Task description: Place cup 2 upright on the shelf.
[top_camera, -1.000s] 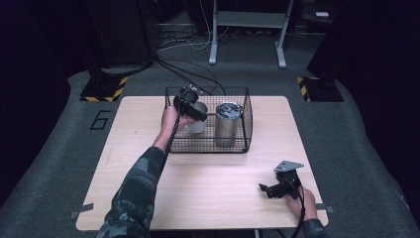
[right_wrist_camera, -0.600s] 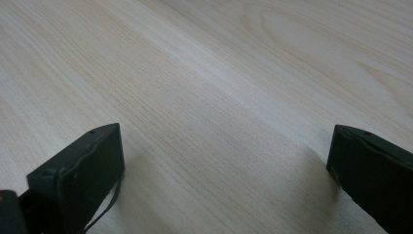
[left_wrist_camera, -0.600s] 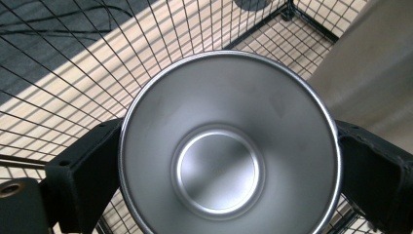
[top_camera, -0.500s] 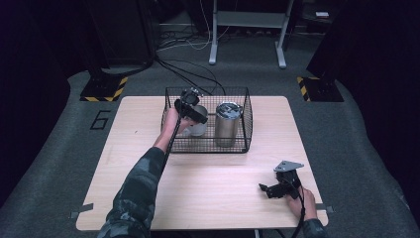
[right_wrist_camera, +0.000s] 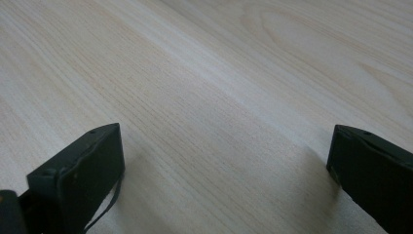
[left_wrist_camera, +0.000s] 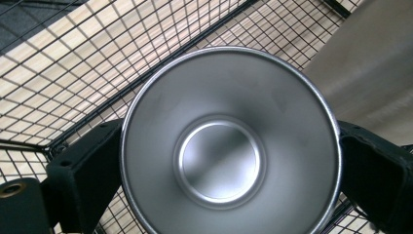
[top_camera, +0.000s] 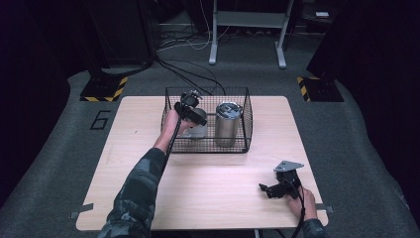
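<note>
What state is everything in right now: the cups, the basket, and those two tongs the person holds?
Open cup: upright in the basket, empty, lidless, gripped at the sides by the left tongs.
Lidded cup: upright in the basket, lid on, untouched.
Basket: upright on the table, open-topped.
Left tongs: shut on the open cup.
Right tongs: open, empty, low over the table.

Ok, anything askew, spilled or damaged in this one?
Nothing stands out. The open steel cup sits between the left gripper's jaws inside the wire basket, beside an upright lidded tumbler. The right gripper rests open on the table.
</note>
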A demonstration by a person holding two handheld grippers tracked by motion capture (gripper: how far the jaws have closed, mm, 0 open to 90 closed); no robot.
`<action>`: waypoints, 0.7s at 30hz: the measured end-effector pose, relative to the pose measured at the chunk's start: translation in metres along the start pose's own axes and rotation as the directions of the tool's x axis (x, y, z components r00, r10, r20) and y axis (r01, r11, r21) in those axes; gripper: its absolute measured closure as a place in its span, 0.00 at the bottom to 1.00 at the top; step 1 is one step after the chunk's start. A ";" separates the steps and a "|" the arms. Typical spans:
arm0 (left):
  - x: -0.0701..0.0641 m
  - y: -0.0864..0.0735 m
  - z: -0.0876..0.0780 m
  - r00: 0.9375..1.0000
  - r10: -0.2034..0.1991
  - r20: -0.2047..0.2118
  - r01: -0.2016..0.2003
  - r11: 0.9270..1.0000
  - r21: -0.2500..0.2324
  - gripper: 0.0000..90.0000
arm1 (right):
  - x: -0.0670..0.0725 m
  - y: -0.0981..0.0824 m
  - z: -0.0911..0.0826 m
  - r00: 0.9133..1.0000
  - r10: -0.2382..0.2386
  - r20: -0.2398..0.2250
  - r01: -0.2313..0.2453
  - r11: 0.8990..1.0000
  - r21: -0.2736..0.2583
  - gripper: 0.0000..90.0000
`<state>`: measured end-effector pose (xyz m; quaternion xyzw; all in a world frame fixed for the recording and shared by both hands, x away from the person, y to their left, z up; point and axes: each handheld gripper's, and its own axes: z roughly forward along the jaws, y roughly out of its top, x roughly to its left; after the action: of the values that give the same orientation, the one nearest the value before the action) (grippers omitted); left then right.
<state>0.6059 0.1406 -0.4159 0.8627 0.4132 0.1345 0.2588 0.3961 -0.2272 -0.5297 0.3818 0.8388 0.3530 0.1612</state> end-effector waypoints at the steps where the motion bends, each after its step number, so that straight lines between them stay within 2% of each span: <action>1: 0.000 0.000 0.000 1.000 -0.004 -0.006 0.004 1.000 0.002 0.06 | 0.000 0.000 0.000 1.000 -0.003 0.000 0.003 1.000 0.001 0.00; 3: -0.001 0.000 0.000 1.000 -0.004 -0.018 0.005 1.000 0.006 0.06 | 0.000 0.000 0.000 1.000 0.001 0.002 -0.001 1.000 0.000 0.00; 6: -0.004 0.002 0.000 0.999 0.015 -0.039 -0.014 1.000 0.017 0.06 | 0.000 0.000 0.000 1.000 -0.002 0.001 0.002 1.000 0.001 0.00; 11: -0.002 0.002 -0.006 0.999 0.006 -0.047 -0.006 1.000 -0.011 0.01 | 0.000 0.000 0.000 1.000 0.002 0.001 -0.002 1.000 0.000 0.00; 16: -0.001 0.001 -0.019 0.999 -0.035 -0.023 0.033 0.997 -0.073 0.00 | 0.000 0.000 0.000 1.000 -0.005 0.001 0.005 1.000 0.000 0.00; 20: -0.002 0.001 -0.032 1.000 -0.020 -0.006 0.019 0.995 -0.097 0.00 | 0.000 0.000 0.000 1.000 -0.006 -0.002 0.006 1.000 0.002 0.00; 21: -0.004 0.000 -0.036 1.000 -0.021 0.006 0.022 0.993 -0.118 0.00 | 0.000 0.000 0.000 1.000 -0.008 -0.001 0.008 1.000 0.003 0.00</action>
<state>0.5875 0.1496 -0.3860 0.8417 0.4131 0.1540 0.3117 0.3962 -0.2277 -0.5297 0.3785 0.8409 0.3515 0.1615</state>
